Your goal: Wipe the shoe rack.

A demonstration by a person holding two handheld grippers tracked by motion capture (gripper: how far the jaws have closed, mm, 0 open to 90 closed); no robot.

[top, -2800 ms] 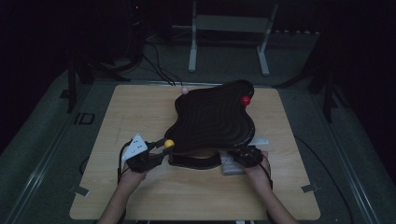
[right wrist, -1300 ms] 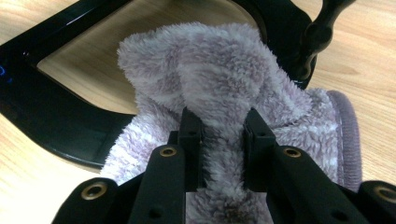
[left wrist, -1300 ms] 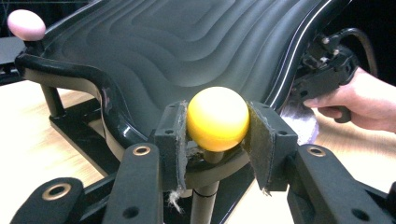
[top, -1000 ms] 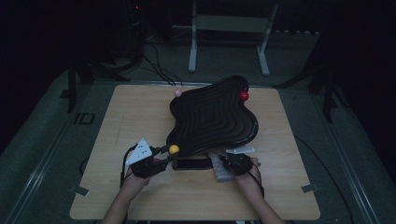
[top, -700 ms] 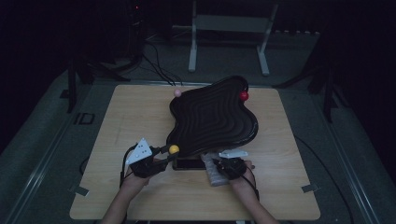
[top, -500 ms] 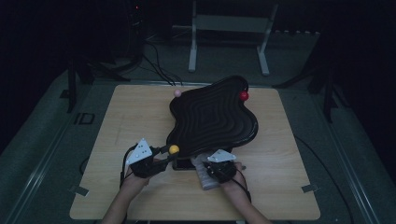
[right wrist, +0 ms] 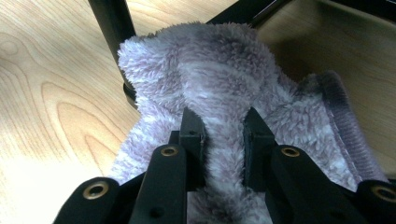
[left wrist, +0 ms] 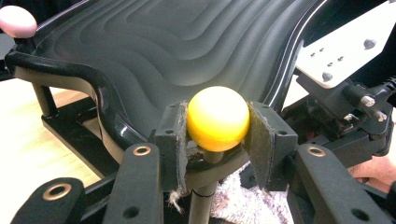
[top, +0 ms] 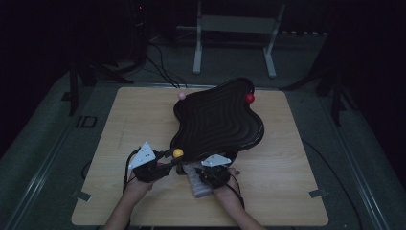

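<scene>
**Cloth carried inward beneath the tilted board while the yellow knob is held**

The left gripper [left wrist: 218,140] is clamped on the round yellow knob [left wrist: 217,118] at the near corner of the black, wave-ridged plastic board [top: 218,122]. The board is kept tipped up on its black frame, at the same place as a second ago.

The right gripper [right wrist: 223,135] is clenched on a fold of the fluffy grey-lilac cloth [right wrist: 224,88]. Compared with the high view of a second ago, it is found shifted leftward along the near edge of the wooden tabletop [top: 139,112], close beside the left gripper. The cloth is now lying on the tabletop under the board's near edge, against a black frame leg.

It is judged that wiping beneath or along the raised board is in hand, and not yet finished.
</scene>
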